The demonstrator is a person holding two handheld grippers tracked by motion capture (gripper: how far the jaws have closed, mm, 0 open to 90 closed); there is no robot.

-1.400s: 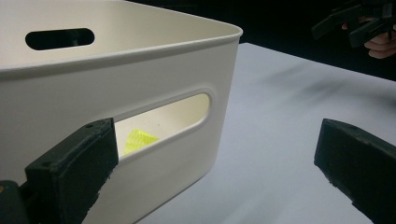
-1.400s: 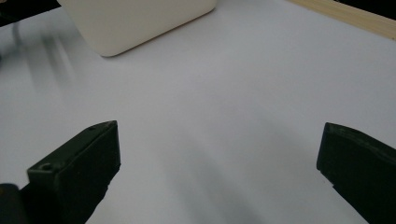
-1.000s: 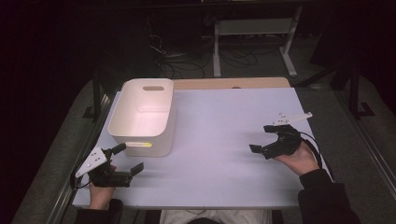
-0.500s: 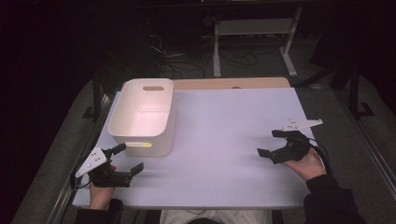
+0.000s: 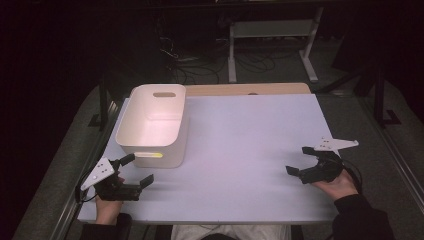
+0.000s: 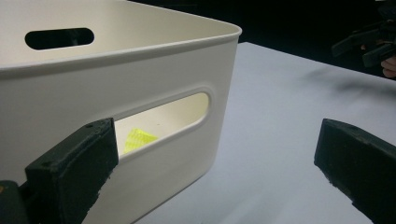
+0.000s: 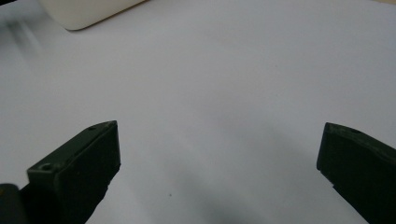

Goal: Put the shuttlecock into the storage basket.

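Resting near the desk's (image 5: 240, 150) front left corner, the left gripper (image 5: 134, 171) has its jaws spread wide and empty, just in front of the white bin (image 5: 150, 145). A yellow item (image 6: 138, 138) lies inside the bin. By the right edge, the right gripper (image 5: 301, 161) is likewise wide apart, holding nothing.
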